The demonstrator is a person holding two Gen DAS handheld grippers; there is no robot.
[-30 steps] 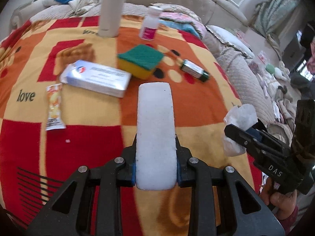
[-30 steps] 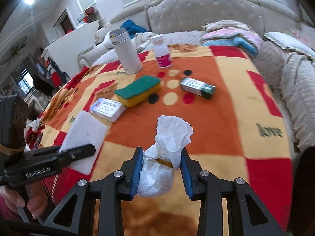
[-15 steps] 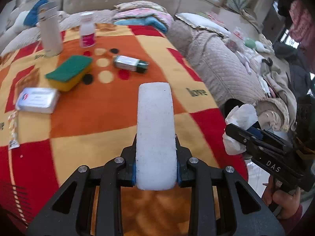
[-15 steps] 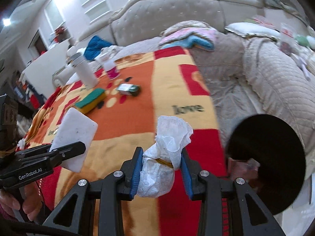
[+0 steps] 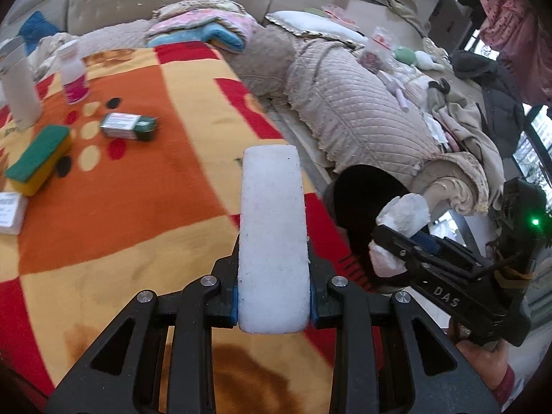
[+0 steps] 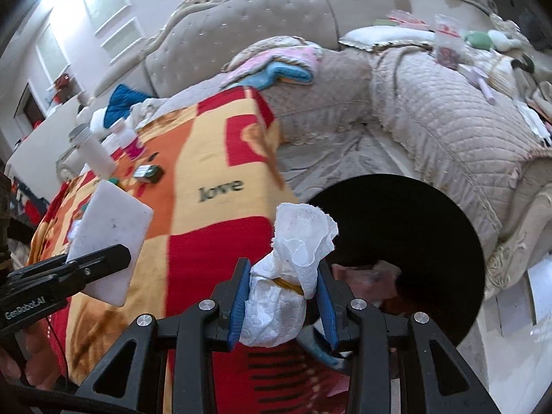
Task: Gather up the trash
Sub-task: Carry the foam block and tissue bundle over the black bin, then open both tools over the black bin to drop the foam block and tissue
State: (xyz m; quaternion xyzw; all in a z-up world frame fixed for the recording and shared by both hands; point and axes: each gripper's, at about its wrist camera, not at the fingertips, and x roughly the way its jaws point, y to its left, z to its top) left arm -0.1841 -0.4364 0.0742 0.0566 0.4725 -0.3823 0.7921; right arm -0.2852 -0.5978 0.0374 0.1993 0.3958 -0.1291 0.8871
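Note:
My left gripper (image 5: 274,296) is shut on a white foam block (image 5: 272,234), held above the right edge of the blanket-covered table. It also shows in the right wrist view (image 6: 110,234). My right gripper (image 6: 283,296) is shut on a crumpled white tissue wad (image 6: 289,276) tied with a rubber band, held just left of the rim of a black trash bin (image 6: 414,227). The tissue wad (image 5: 400,227) and the bin (image 5: 362,200) also show in the left wrist view, to the right of the foam block.
On the orange, red and yellow blanket (image 5: 138,207) lie a green-yellow sponge (image 5: 38,158), a small green box (image 5: 127,126), a white bottle with pink label (image 5: 74,76), a white tumbler (image 5: 17,86) and a white box (image 5: 10,210). A beige quilted sofa (image 5: 362,110) stands behind the bin.
Both grippers have swung right, away from the table's middle toward the black bin. The bin is now larger and closer in both views. Both grips are unchanged.

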